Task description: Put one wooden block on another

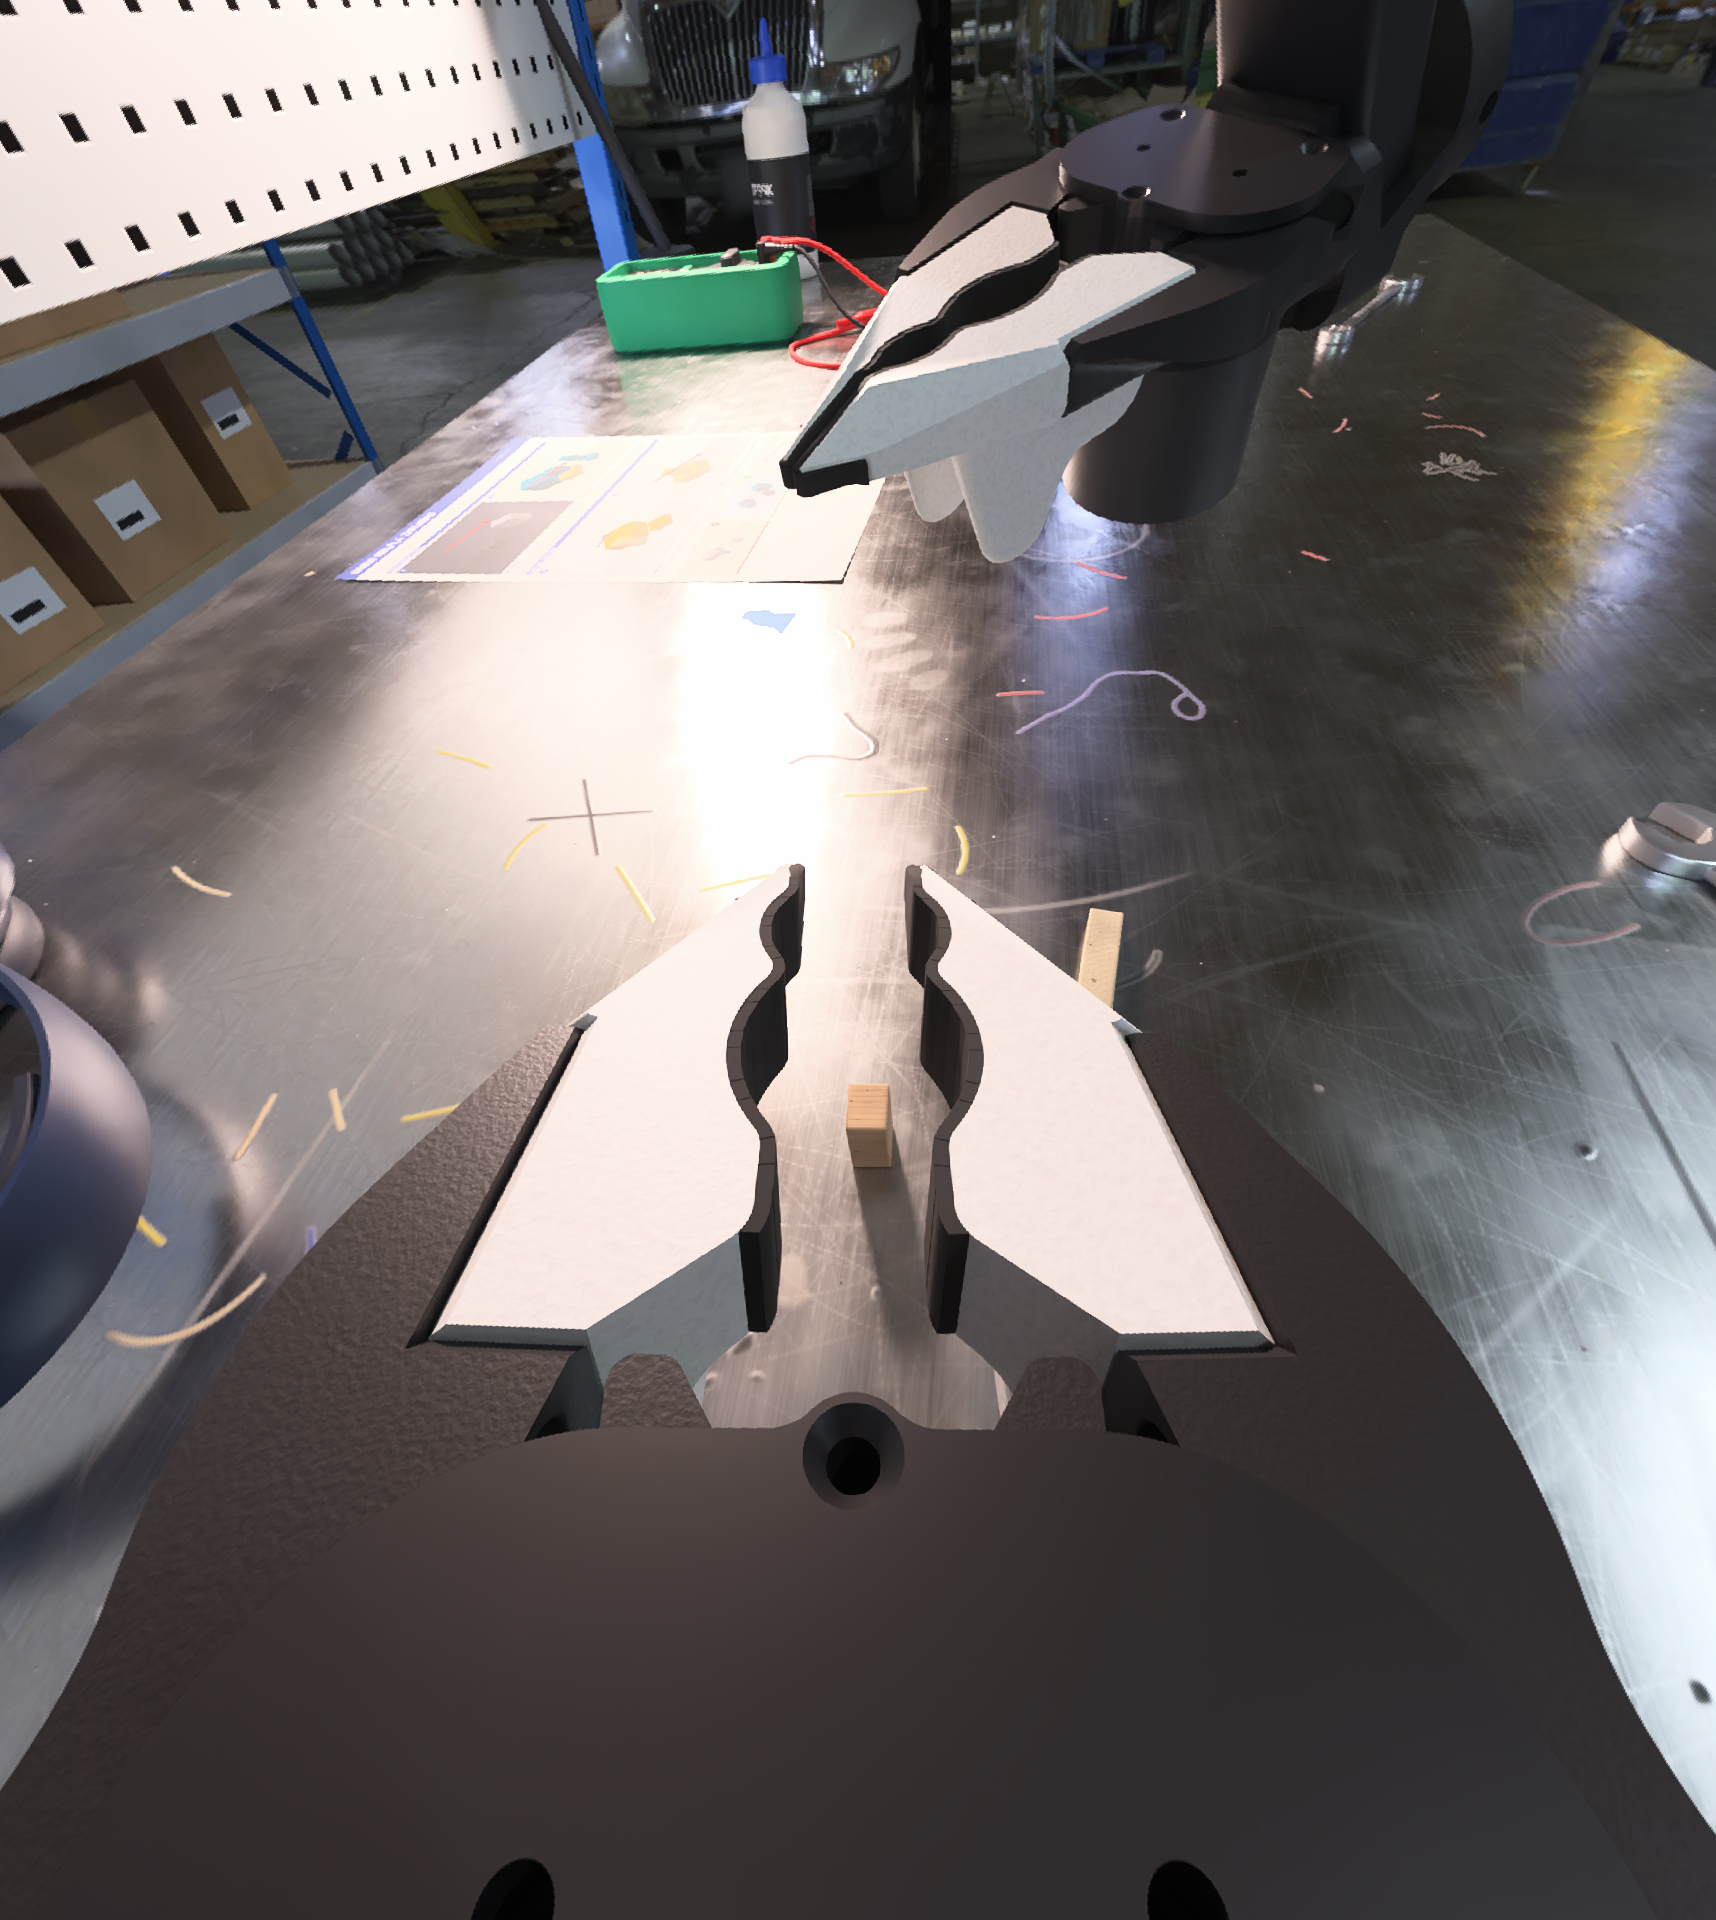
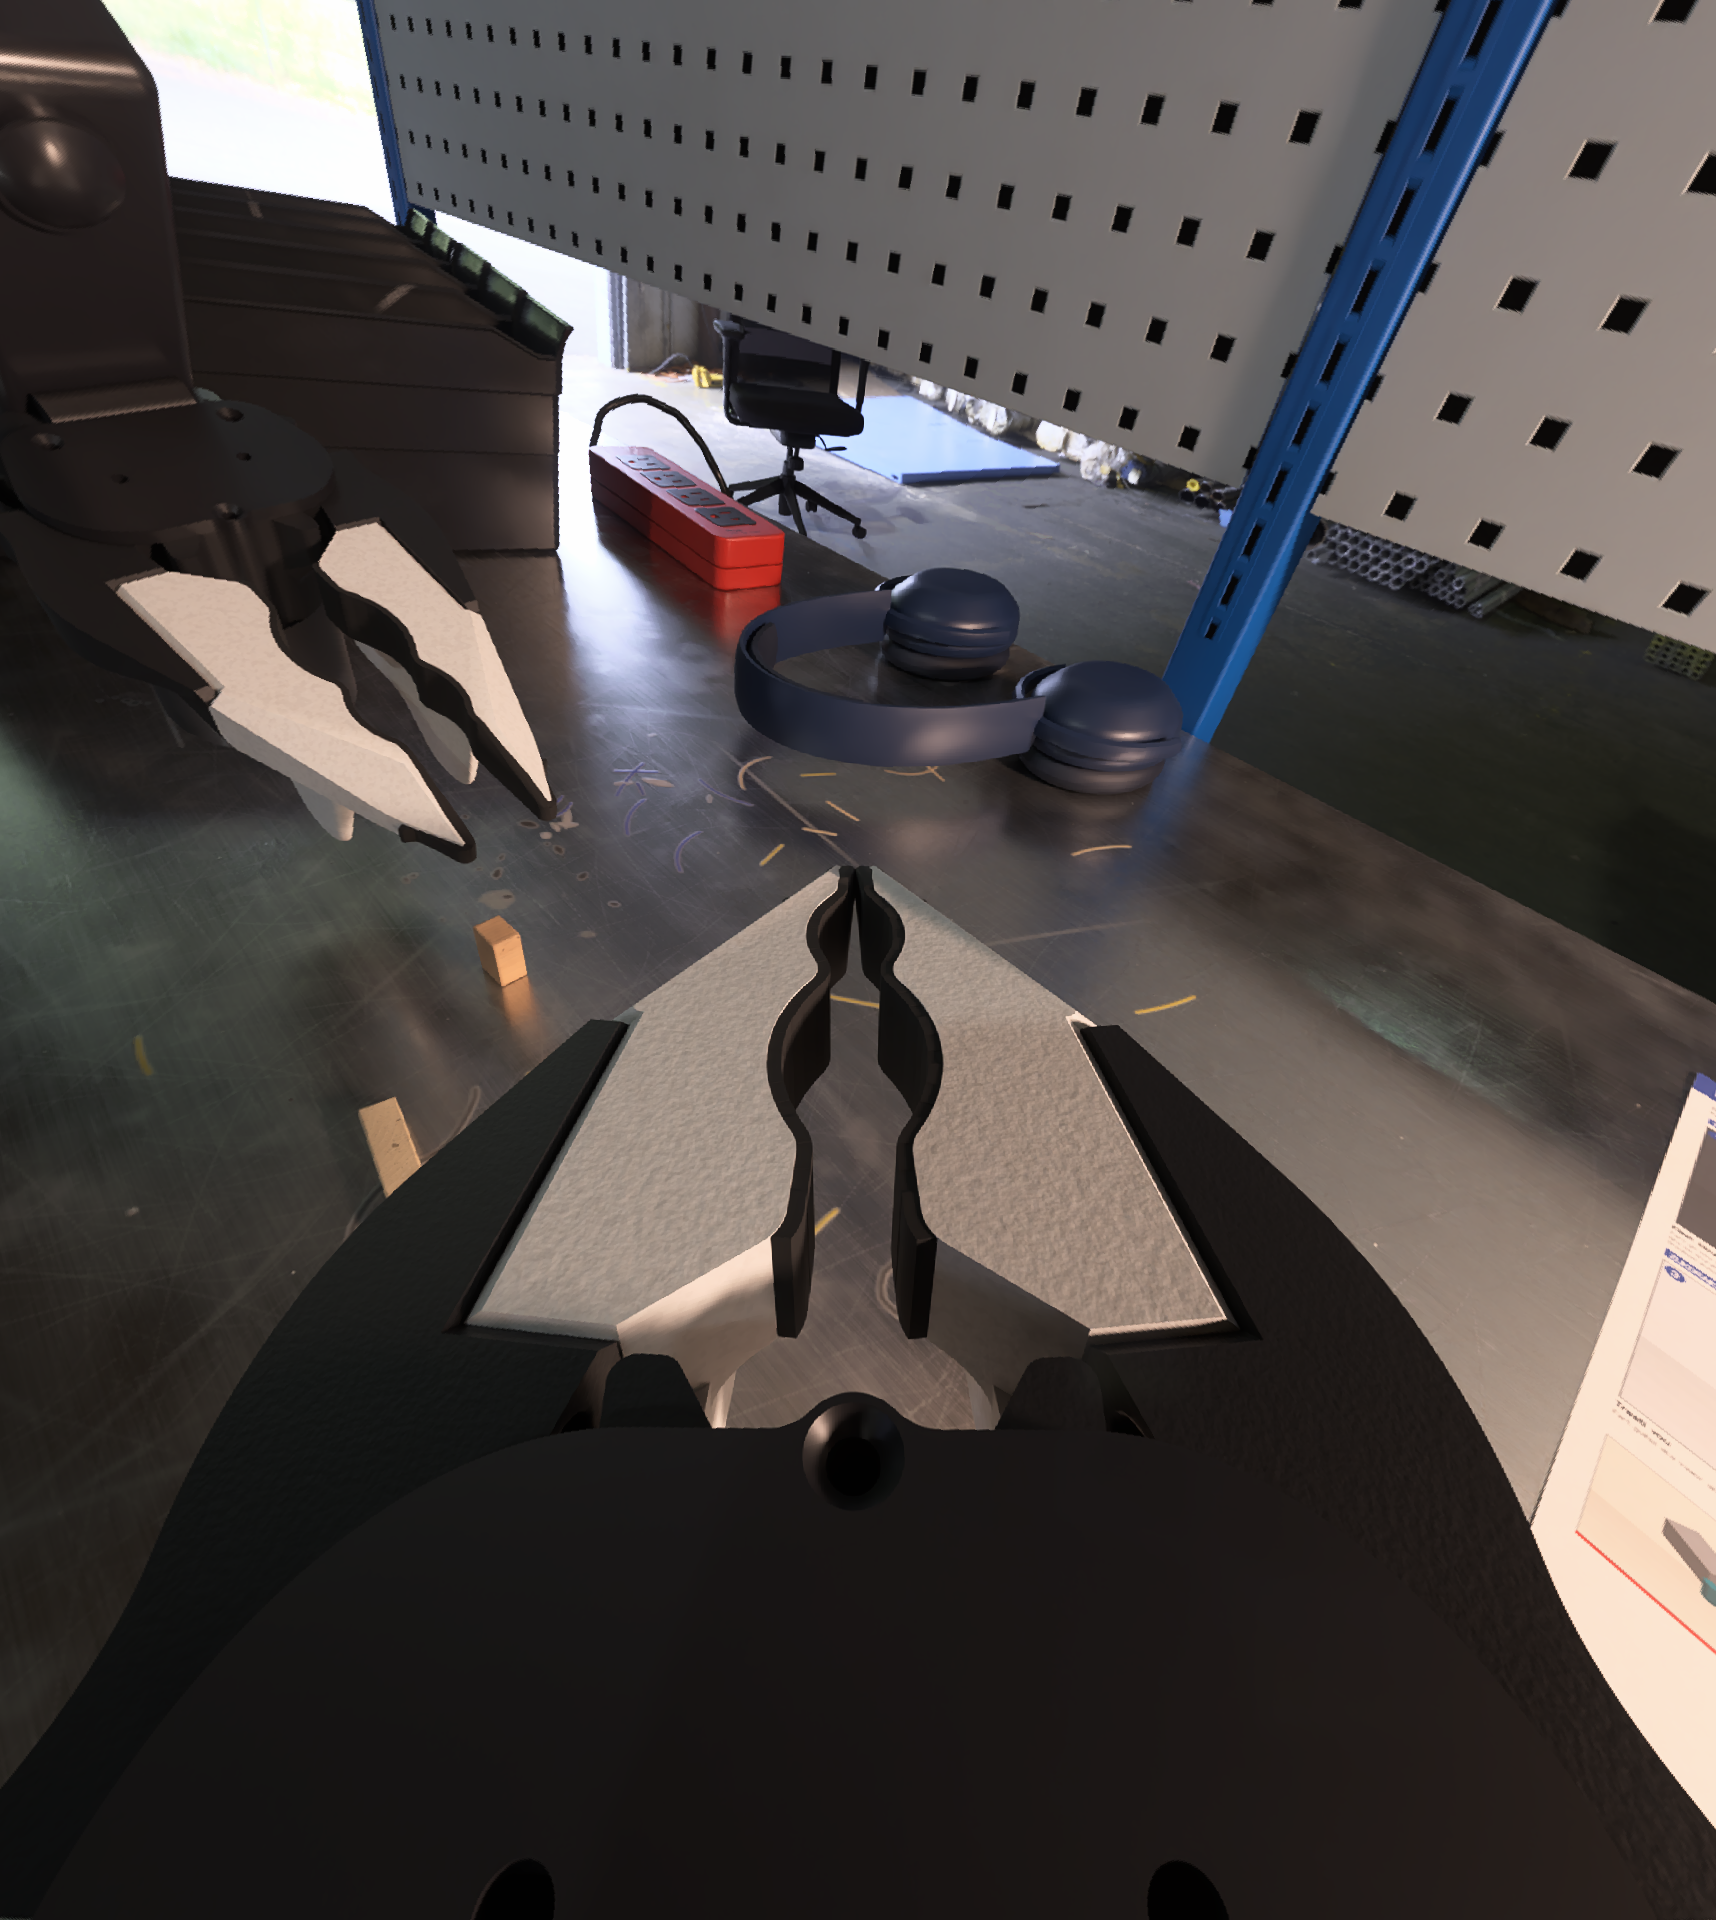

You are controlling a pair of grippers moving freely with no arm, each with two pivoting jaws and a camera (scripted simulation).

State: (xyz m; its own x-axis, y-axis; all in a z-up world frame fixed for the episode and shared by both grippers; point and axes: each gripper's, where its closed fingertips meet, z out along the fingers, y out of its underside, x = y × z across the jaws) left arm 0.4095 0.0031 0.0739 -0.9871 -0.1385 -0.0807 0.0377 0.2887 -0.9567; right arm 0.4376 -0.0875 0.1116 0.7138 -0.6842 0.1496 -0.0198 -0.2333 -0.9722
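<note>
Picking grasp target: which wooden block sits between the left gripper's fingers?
The small light-wood cube, framed between the open left gripper fingers. The flatter wooden block lies outside, beyond its right finger.

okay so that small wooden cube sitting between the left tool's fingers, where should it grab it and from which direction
Grip the small wooden cube across its two opposite upright side faces, coming straight down from above. It sits flat and apart on the metal table, its flat parallel sides suiting the pads. The left tool is open above it, already straddling it in the left wrist view. The flat wooden block stands off to one side, likely clear.
</note>
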